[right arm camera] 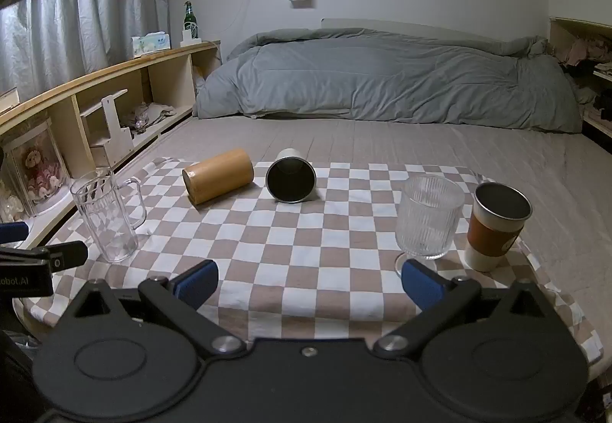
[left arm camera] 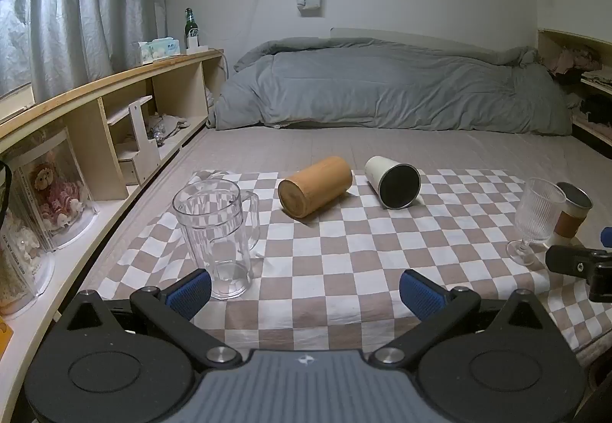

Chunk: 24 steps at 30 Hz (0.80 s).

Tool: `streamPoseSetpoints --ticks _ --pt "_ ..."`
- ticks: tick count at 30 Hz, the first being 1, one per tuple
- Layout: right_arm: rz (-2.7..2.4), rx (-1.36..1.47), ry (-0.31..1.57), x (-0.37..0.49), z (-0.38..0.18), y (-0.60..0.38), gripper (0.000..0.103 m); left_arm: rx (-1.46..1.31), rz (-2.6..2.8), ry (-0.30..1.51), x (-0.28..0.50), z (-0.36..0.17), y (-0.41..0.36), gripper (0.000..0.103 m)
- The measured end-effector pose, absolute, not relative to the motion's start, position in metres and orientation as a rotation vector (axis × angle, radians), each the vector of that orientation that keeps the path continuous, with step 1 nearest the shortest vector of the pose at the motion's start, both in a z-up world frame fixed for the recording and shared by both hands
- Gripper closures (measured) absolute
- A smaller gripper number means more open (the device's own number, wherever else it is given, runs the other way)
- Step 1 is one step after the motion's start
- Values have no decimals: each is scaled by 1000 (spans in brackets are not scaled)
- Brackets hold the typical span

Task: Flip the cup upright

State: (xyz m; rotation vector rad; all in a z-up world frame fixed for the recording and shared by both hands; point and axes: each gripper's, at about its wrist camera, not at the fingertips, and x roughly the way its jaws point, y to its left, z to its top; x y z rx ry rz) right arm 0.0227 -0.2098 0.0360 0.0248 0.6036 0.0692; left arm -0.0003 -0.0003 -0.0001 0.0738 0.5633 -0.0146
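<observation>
Two cups lie on their sides on the checkered cloth (left arm camera: 325, 262) (right arm camera: 306, 251): a bamboo-coloured cup (left arm camera: 314, 186) (right arm camera: 218, 180) and a white cup with a dark inside (left arm camera: 392, 182) (right arm camera: 291, 176), its mouth facing me. A clear handled mug (left arm camera: 216, 231) (right arm camera: 107, 214), a ribbed stemmed glass (left arm camera: 535, 218) (right arm camera: 428, 216) and a brown-sleeved cup (left arm camera: 572, 210) (right arm camera: 495, 226) stand upright. My left gripper (left arm camera: 304, 293) is open and empty at the cloth's near edge, beside the clear mug. My right gripper (right arm camera: 308, 283) is open and empty, near the stemmed glass.
The cloth lies on a bed with a grey duvet (left arm camera: 382, 86) at the far end. A wooden shelf unit (left arm camera: 114, 109) runs along the left with boxes and a green bottle (left arm camera: 190, 27). The other gripper shows at each view's edge (left arm camera: 581, 266) (right arm camera: 34, 262).
</observation>
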Motion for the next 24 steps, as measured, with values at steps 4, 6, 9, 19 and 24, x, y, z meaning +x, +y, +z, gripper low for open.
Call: streamPoseSetpoints --ticks 4,6,9,19,24 --pt "68 20 603 23 36 -209 0 72 -16 569 0 0 0 0" --pt "69 22 604 23 36 -210 0 72 -16 568 0 0 0 0" --pt "69 23 604 23 36 -210 0 71 -17 568 0 0 0 0" --pt "69 24 603 23 36 -210 0 73 -17 568 0 0 0 0" --pt "69 23 604 23 36 -210 0 70 -17 568 0 0 0 0"
